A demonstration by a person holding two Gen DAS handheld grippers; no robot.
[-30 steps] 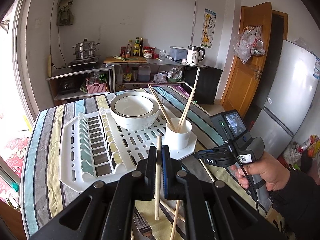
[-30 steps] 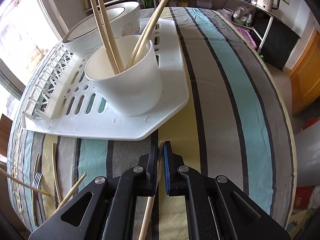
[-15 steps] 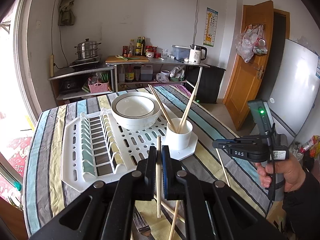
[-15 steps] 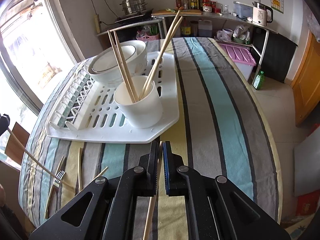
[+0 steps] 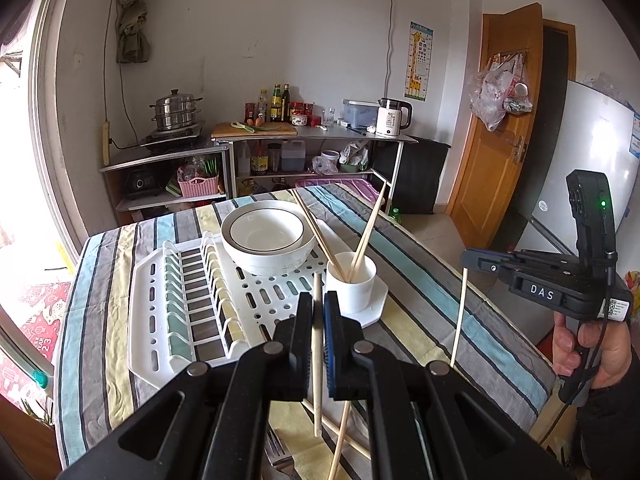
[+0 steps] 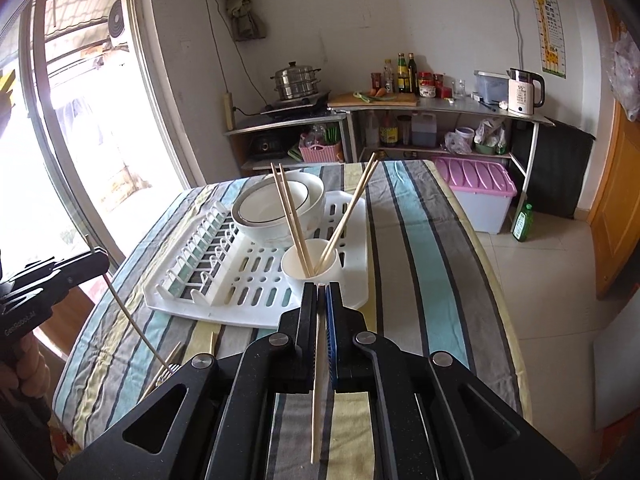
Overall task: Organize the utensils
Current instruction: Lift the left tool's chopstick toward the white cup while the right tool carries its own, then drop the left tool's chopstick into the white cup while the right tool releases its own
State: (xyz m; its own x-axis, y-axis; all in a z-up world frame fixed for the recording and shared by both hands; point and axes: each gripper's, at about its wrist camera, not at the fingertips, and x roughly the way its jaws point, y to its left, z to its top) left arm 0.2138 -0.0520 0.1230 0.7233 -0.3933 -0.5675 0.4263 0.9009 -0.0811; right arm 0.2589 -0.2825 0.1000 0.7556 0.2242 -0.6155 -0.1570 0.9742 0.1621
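My left gripper (image 5: 318, 307) is shut on a wooden chopstick (image 5: 317, 360), which it holds upright over the near end of the striped table. At the table's right side my right gripper (image 5: 466, 260) is lifted, shut on another chopstick (image 5: 458, 316) that hangs down from it. In the right wrist view that gripper (image 6: 321, 294) pinches its chopstick (image 6: 316, 400) just in front of the white cup (image 6: 312, 276). The cup (image 5: 352, 286) holds several chopsticks and stands on the white dish rack (image 5: 180, 300), next to stacked white bowls (image 5: 262, 236). The left gripper (image 6: 98, 258) shows at the left edge.
Loose chopsticks (image 5: 340, 436) and a fork (image 5: 276, 454) lie on the cloth near the front edge. A pink-lidded box (image 6: 476, 184) sits on the floor beyond the table's far right corner. Metal shelves (image 5: 256, 148), a wooden door (image 5: 500, 128) and a fridge (image 5: 592, 152) stand behind.
The right gripper has risen and drawn back from the cup, carrying its chopstick off the cloth. The left gripper and its chopstick have stayed almost where they were.
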